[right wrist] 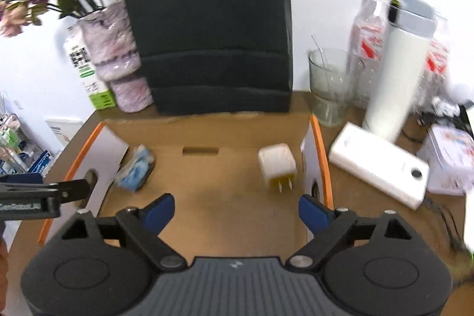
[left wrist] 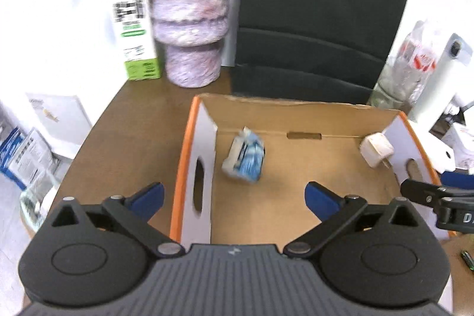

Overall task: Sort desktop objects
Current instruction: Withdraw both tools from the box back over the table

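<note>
An open cardboard box (left wrist: 182,168) with an orange rim lies on the brown desk. Inside it, near the left wall, a blue and white packet (left wrist: 246,157) rests tilted. A white charger plug (left wrist: 376,150) sits by the right wall. My left gripper (left wrist: 234,191) hangs open above the box's left wall with nothing between its fingers. In the right wrist view my right gripper (right wrist: 235,202) is open over the box (right wrist: 321,156), just short of the charger plug (right wrist: 277,165) and holding nothing. The packet (right wrist: 136,169) lies to the left.
Behind the box stand a black bag (right wrist: 207,34), a mottled purple vase (left wrist: 192,19) and a green and white carton (left wrist: 133,28). To the right are a glass cup (right wrist: 331,85), a plastic bottle (right wrist: 367,28), a white tumbler (right wrist: 397,64), a white power bank (right wrist: 379,165) and a tin (right wrist: 450,159).
</note>
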{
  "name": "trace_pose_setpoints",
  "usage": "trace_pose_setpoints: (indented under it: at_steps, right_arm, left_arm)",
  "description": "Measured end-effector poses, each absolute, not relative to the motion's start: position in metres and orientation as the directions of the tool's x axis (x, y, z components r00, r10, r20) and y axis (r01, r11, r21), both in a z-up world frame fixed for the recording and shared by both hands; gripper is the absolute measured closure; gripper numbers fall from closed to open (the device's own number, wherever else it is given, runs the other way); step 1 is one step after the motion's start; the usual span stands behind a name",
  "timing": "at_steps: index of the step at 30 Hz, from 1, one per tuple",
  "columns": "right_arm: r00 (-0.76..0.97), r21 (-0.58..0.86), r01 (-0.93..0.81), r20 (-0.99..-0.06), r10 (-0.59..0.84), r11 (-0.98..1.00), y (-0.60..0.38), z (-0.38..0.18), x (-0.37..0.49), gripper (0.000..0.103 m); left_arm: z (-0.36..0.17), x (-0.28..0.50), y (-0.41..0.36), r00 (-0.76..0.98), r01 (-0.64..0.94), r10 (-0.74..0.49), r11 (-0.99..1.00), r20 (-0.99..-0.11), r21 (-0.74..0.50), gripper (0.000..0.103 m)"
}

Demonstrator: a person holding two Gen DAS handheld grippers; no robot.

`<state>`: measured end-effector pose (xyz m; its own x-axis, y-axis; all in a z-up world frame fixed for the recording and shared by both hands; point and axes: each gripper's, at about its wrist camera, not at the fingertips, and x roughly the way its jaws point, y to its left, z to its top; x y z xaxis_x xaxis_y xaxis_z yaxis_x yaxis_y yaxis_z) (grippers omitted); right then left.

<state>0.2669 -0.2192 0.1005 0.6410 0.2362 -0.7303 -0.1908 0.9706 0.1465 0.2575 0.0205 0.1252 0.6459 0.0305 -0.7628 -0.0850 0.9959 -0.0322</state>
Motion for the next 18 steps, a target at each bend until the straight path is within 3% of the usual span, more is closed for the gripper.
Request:
trace_pose_setpoints:
  at_steps: [7,13,18]
  right_arm:
    - [0.740,0.150,-0.210,-0.621,0.257,0.966,-0.223,0.107,0.152,0.012]
    - [0.822,0.074,-0.206,-0.528,0.214,0.976,-0.223,0.081,0.051,0.007]
    - [0.848,0.057,-0.195,-0.491,0.198,0.979,-0.224,0.049,-0.017,0.007]
  left_arm:
    - [0.134,0.131,0.008,0.750,-0.023,-0.069,0.991,-0.658,-0.130,0.000]
    - [0.111,0.052,-0.016,0.811,0.028,-0.032,0.999,-0.585,-0.015,0.000]
    - [0.076,-0.012,-0.014,0.867,0.062,-0.058,0.998,-0.495,-0.009,0.000]
